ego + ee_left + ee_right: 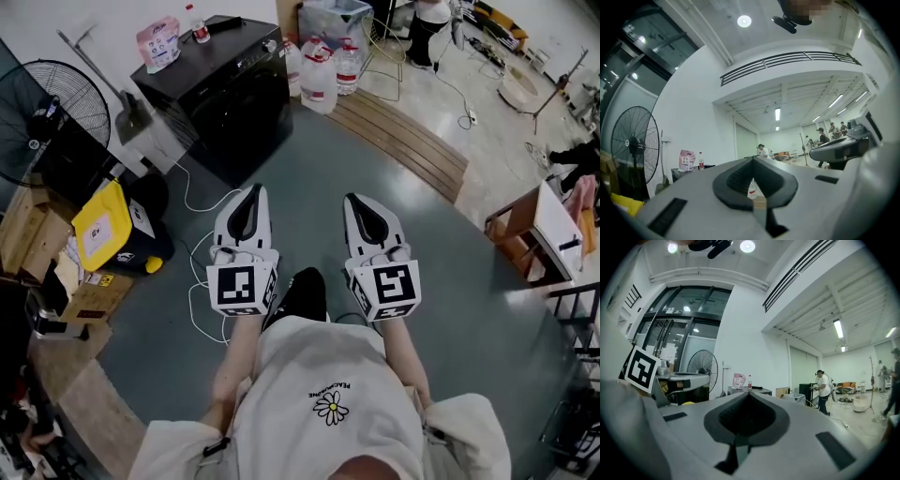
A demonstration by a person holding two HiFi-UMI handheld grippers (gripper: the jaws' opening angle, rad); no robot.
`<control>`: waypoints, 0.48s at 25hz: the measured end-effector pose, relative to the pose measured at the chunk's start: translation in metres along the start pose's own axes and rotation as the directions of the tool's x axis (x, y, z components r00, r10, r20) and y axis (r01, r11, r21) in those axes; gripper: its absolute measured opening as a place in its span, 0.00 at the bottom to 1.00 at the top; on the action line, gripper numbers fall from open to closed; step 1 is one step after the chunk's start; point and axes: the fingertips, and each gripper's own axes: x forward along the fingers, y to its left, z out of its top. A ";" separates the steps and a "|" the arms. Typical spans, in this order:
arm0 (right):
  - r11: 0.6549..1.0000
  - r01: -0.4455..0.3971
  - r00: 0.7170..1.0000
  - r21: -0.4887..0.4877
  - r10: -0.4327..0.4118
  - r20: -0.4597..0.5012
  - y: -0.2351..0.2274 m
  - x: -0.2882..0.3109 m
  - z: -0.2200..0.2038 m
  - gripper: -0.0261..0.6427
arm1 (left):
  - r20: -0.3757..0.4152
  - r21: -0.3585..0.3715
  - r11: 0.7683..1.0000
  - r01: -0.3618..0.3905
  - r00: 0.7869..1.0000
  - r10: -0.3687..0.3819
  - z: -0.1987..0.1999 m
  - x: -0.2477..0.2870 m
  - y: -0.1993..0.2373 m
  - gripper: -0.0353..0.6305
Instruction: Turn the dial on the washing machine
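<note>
Dial (pixel 271 44) on the washing machine (pixel 230 98) looks small, rigid and likely stiff; I'd pinch its rim. Left claw (pixel 255 190) and right claw (pixel 352 199) are both closed, empty, well away.

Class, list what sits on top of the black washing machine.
On the washing machine: pink pouch, red-capped bottle, dark flat item. The pouch hides whatever lies behind it.
</note>
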 end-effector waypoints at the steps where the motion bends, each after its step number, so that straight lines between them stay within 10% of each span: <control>1: 1.000 0.001 1.000 -0.003 -0.001 0.008 -0.002 0.004 0.002 0.04 | 0.012 0.001 1.000 -0.005 1.000 0.005 0.003 0.004 0.004 0.05; 12: 0.998 0.046 0.997 -0.054 -0.042 0.063 -0.060 0.116 0.010 0.04 | 0.101 -0.005 1.000 -0.002 0.995 0.003 -0.003 0.124 0.070 0.05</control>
